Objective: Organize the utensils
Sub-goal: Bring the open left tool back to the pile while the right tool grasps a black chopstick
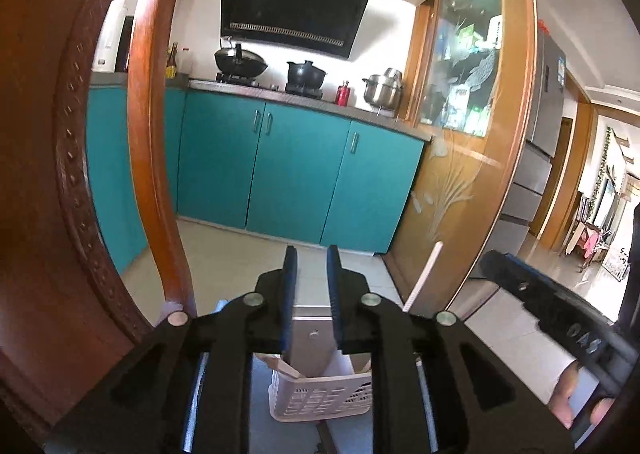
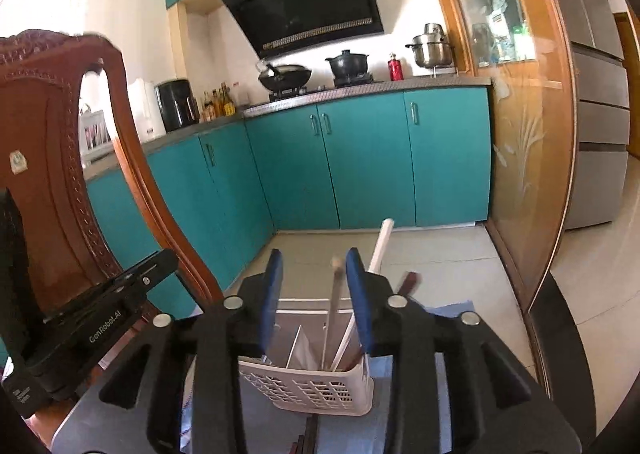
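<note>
Teal kitchen cabinets and pale floor tiles fill the background, a carved wooden chair crowding the left edge and a glass-panelled door the right. Left claw stands slightly parted, holding nothing, above the white utensil basket with a flat metal blade upright below. Right claw is open wider over the same basket, straddling a pale chopstick without pressing it; a white stick leans just outside.
</note>
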`<state>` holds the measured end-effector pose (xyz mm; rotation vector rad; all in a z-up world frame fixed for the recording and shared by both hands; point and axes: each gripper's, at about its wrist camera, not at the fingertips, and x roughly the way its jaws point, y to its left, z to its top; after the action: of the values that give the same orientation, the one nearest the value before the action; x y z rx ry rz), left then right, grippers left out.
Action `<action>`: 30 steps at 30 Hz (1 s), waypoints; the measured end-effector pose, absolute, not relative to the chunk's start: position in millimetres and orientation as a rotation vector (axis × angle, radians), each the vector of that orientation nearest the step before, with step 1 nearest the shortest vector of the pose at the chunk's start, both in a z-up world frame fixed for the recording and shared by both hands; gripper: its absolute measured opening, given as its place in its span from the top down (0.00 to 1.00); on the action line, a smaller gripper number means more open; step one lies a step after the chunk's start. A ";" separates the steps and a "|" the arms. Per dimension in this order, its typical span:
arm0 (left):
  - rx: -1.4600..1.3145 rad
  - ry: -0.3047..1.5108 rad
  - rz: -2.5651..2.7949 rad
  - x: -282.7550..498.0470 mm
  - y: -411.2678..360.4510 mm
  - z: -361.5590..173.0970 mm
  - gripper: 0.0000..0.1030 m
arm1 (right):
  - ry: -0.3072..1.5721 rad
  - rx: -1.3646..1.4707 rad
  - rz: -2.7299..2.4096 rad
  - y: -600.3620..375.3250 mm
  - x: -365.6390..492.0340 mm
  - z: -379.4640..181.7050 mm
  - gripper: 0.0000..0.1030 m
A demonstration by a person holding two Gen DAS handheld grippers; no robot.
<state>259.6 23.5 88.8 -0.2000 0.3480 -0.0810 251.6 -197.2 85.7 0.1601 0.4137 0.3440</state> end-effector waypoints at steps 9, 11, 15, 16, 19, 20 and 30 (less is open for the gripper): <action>-0.142 0.296 -0.057 199.7 22.2 110.0 0.73 | 0.352 0.085 0.427 -203.0 189.6 120.0 0.68; -0.140 0.306 -0.043 191.1 23.7 107.6 0.73 | 0.432 0.044 0.462 -193.5 188.1 110.5 0.68; -0.117 0.339 -0.030 179.3 25.2 91.0 0.73 | 0.599 -0.062 0.487 -172.8 194.9 52.4 0.68; -0.116 0.350 -0.020 176.8 26.4 79.9 0.73 | 0.641 -0.070 0.490 -170.5 200.0 33.9 0.68; -0.133 0.383 0.006 179.4 30.2 35.1 0.73 | 0.906 -0.084 0.422 -167.6 233.4 -56.6 0.68; -0.116 0.418 0.017 184.3 29.9 16.9 0.73 | 0.994 -0.106 0.361 -165.2 244.8 -83.9 0.68; -0.173 0.757 0.001 220.8 50.9 -54.3 0.70 | 1.086 -0.130 0.415 -136.2 256.7 -129.8 0.68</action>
<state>220.8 50.9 -54.3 -0.1730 0.7568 0.0013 256.7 -136.2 -129.8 -0.1304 1.0863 0.4154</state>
